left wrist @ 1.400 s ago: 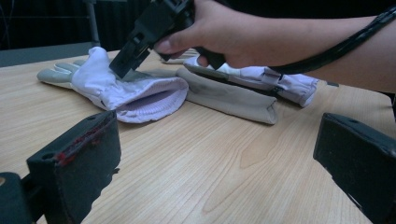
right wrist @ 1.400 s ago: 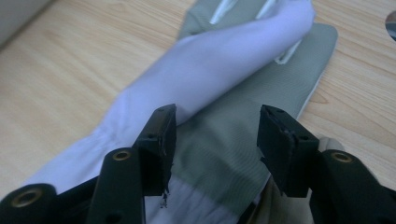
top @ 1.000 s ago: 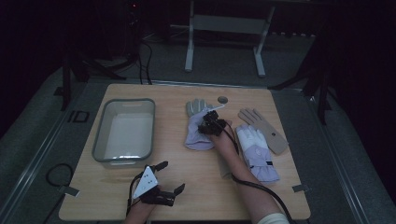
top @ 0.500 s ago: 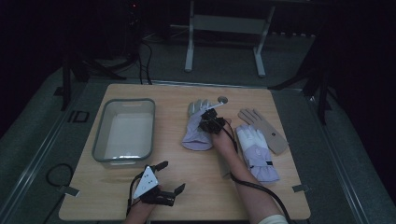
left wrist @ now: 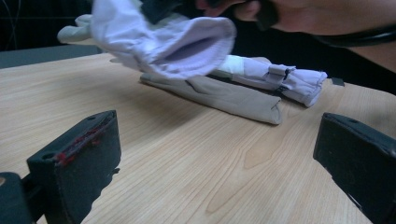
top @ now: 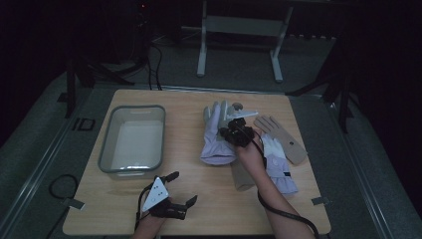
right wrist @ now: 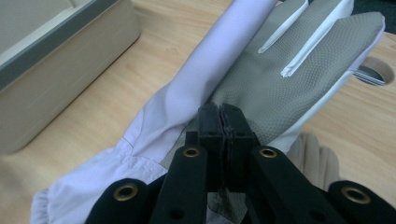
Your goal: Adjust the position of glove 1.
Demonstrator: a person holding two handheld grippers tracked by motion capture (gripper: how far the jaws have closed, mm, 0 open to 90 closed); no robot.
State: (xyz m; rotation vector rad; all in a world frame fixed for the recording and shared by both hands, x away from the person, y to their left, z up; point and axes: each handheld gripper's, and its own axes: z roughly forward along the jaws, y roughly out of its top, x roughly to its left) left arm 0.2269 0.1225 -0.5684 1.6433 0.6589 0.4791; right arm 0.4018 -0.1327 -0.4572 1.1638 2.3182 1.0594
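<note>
A lavender glove with a grey dotted palm (top: 215, 142) hangs tilted above the table, cuff end raised. My right gripper (top: 234, 133) is shut on its palm fabric; in the right gripper view the jaws (right wrist: 223, 116) pinch the glove (right wrist: 280, 70) tightly. In the left gripper view the lifted glove (left wrist: 163, 37) hovers over a tan glove (left wrist: 224, 95). Near the front edge my left gripper (top: 184, 187) rests open, with only bare wood between its jaws (left wrist: 217, 163).
A grey-rimmed tray (top: 107, 144) stands at the left. A second lavender glove (top: 279, 172), the tan glove (top: 242, 177) and another tan glove (top: 281, 132) lie on the right half. A small round metal piece (top: 238, 105) sits by the held glove's fingertips.
The right gripper closed on the lavender glove and rose, lifting its cuff end off the table. The left gripper stayed put.
</note>
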